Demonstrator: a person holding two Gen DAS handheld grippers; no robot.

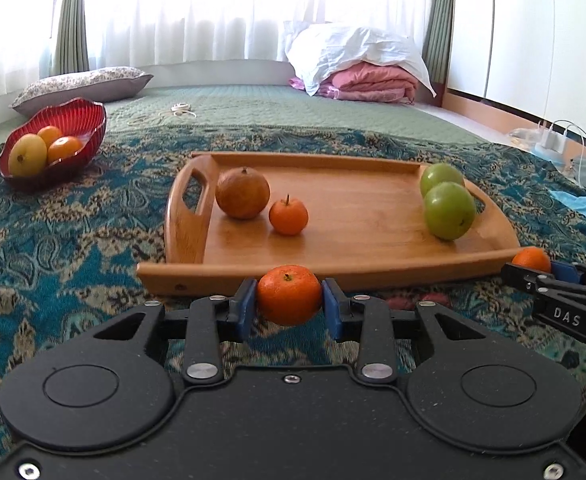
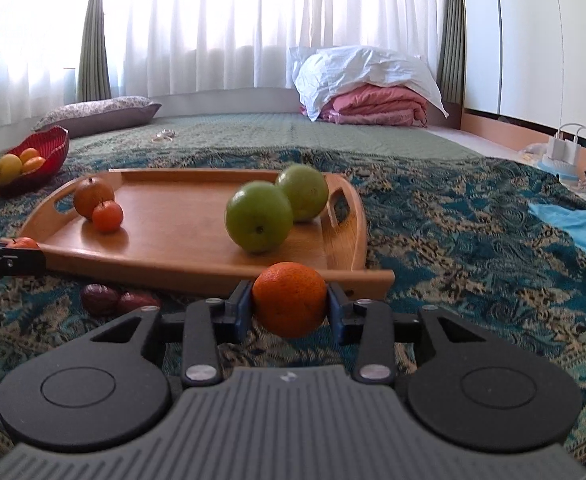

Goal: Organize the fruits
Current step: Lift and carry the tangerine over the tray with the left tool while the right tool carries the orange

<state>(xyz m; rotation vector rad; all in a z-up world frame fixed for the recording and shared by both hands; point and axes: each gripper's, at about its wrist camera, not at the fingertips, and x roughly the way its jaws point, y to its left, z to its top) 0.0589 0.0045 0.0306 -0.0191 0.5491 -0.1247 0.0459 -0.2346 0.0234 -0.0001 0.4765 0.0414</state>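
Left wrist view: the left gripper (image 1: 289, 305) is clamped on a small orange (image 1: 289, 295), both blue pads pressing its sides, the fruit held just clear of the patterned blanket (image 1: 65, 240) at the near edge of the wooden tray (image 1: 357, 216). On the tray lie a brown round fruit (image 1: 242, 193) and a second small orange (image 1: 288, 216) at the left, two green apples (image 1: 449, 210) at the right. A red bowl (image 1: 75, 120) at far left already contains a yellow mango and two oranges. The right gripper (image 1: 533, 270) enters from the right, closed on another orange (image 1: 531, 259). Judgement: sorting is partly done; both held oranges and the tray fruit remain to be placed, probably in the bowl. Right wrist view: the right gripper (image 2: 289, 306) grips its orange (image 2: 290, 299) between both pads, near the tray's near right corner (image 2: 373, 278). Two dark red fruits (image 2: 117, 300) lie on the blanket just in front of the tray, untouched. The surface is a bed, green quilt (image 2: 293, 132) beyond the blanket; a floral pillow (image 2: 101, 114) lies far left, folded pink bedding (image 2: 373, 106) under a white pillow far right, sheer curtains (image 2: 213, 20) behind, chargers (image 2: 565, 148) at the right.
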